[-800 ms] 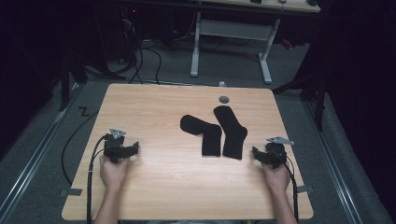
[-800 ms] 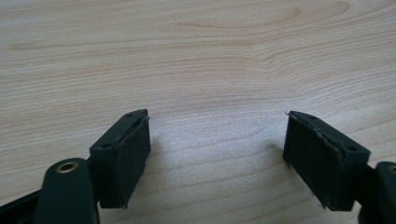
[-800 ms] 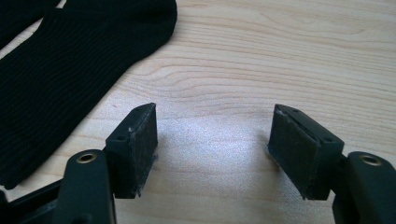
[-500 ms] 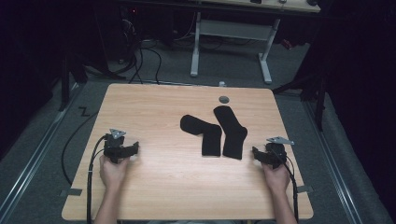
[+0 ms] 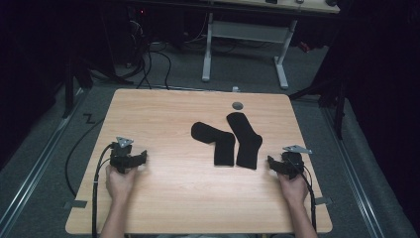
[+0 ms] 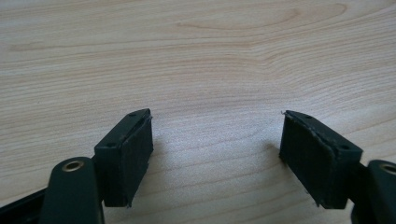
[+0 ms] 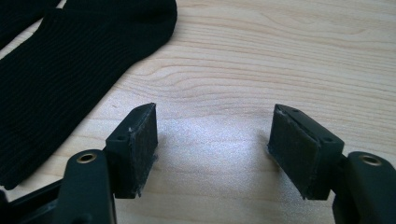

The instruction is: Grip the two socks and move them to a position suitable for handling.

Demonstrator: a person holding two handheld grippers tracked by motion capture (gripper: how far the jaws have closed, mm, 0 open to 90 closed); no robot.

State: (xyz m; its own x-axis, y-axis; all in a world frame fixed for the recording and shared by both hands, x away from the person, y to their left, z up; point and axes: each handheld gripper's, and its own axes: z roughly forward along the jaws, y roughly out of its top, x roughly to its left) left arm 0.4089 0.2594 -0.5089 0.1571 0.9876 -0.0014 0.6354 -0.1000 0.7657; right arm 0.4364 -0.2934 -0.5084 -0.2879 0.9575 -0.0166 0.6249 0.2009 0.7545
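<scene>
The right tool (image 5: pixel 273 162) rested released on the desk (image 5: pixel 168 114), just beside the nearer of two black socks (image 5: pixel 247 139); the left tool (image 5: pixel 140 157) sat released too, well apart. Closing low might have pinched one thin layer or dragged that sock across its neighbour (image 5: pixel 218 141). Nothing had shifted since the earlier frames.

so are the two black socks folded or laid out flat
Laid flat: the left sock and the right sock lie spread side by side on the table, neither doubled over.
</scene>
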